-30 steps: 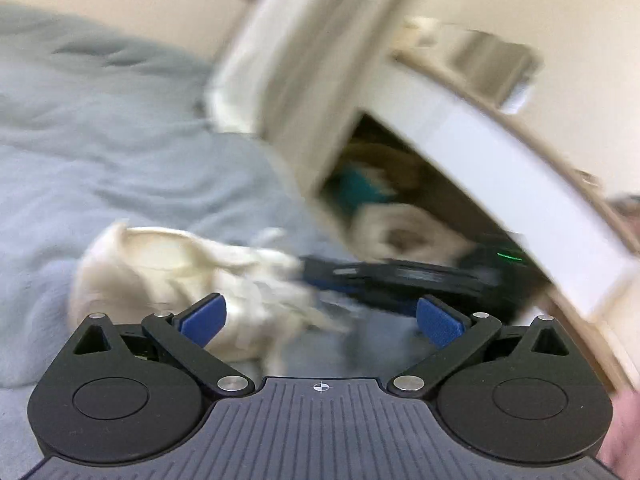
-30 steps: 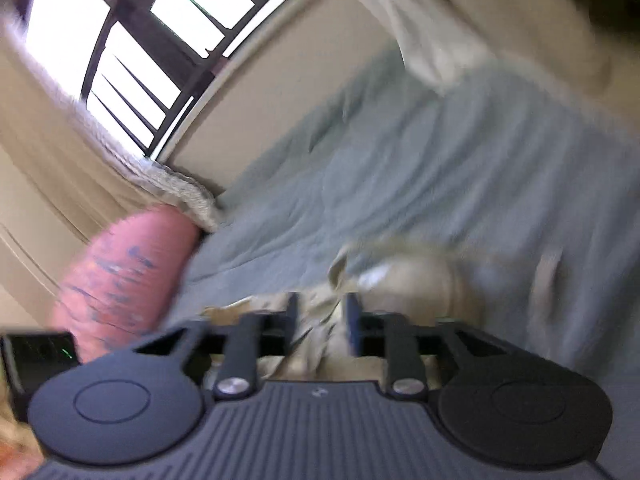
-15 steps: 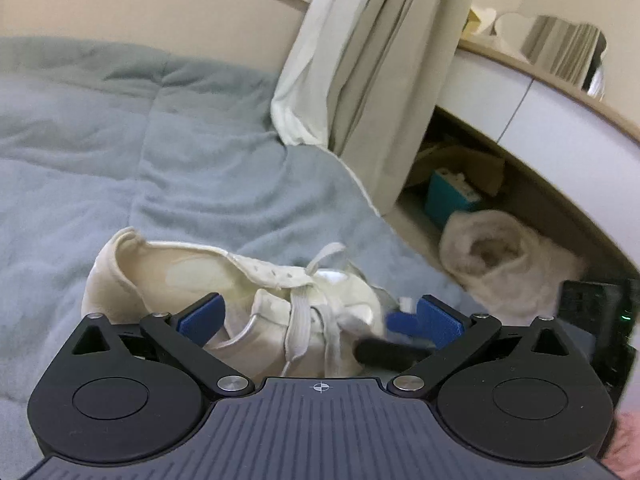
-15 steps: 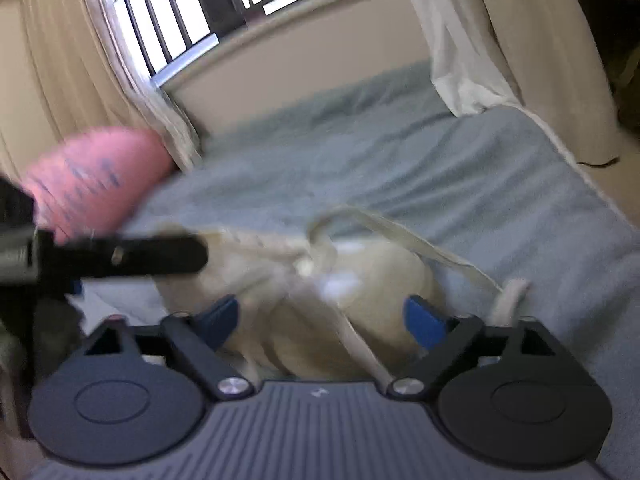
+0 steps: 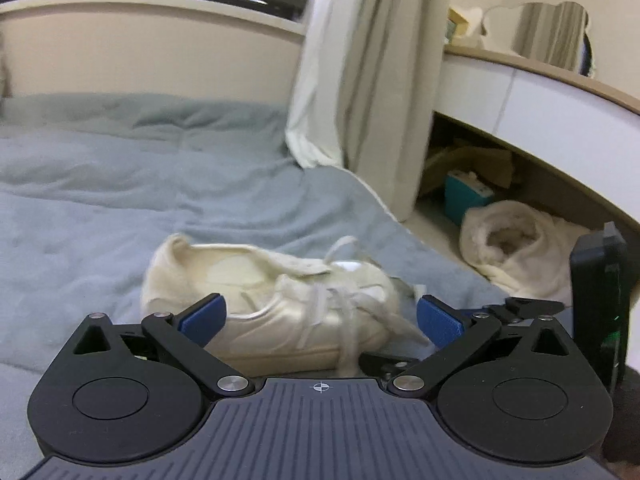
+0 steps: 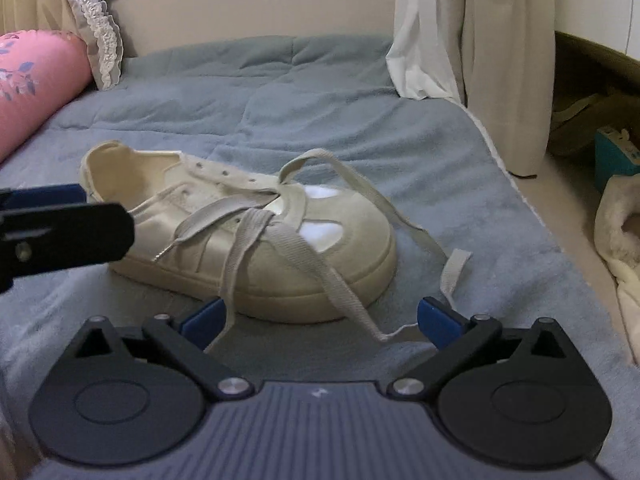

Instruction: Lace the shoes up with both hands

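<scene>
Cream shoe (image 6: 240, 236) lies on its sole on the grey-blue blanket (image 6: 280, 92), toe pointing to the right in both views, heel to the left. Lace (image 6: 292, 216) is threaded only through the eyelets nearest the toe; the upper eyelets are bare. Lace ends are loose: one strand drapes over the near side of the shoe and runs down between the right gripper's fingers, another loops up over the toe and trails onto the blanket at right, ending just beside the right blue pad.

Right gripper (image 6: 320, 316): jaws spread wide, holding nothing, low over the blanket just in front of the shoe's sole. Whether the strand touches a pad, can't tell.

Left gripper (image 5: 320, 316): jaws spread wide too, empty, shoe framed between the blue pads (image 5: 202, 316). Left view is motion-blurred, lace detail there is unreadable. In the right view the left gripper shows as a black bar at left, its tip near the shoe's heel opening.

Pink pillow (image 6: 36, 84) far left, curtain (image 6: 452, 28) behind, white fluffy item (image 5: 516, 248) on the floor at right.
</scene>
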Available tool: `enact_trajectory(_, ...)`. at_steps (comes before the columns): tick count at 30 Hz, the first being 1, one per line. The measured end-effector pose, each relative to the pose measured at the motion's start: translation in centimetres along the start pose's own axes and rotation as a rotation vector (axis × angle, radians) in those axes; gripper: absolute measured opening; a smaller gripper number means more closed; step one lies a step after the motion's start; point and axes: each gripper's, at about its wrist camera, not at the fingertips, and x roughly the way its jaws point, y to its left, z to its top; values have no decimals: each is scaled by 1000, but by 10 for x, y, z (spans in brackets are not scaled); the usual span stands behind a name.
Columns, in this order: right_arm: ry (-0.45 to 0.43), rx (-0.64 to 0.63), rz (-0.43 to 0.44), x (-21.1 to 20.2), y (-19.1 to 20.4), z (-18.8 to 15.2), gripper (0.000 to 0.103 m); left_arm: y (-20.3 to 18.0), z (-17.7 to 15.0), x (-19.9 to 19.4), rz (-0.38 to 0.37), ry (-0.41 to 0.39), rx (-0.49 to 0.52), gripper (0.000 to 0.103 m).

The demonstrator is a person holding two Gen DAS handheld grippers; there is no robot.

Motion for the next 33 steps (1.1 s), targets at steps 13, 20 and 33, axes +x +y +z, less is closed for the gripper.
enact_trajectory(13,-27,38,58,-15,5,-33,103,-26,1,17,125,81,40,103)
enact_trajectory(20,-155,163,99,-58,-30,-34,103,-72,26,-16,172,32,121,103)
enact_trajectory(33,-230,163,174,-85,-32,-37,103,-37,-6,-54,221,-49,145,103)
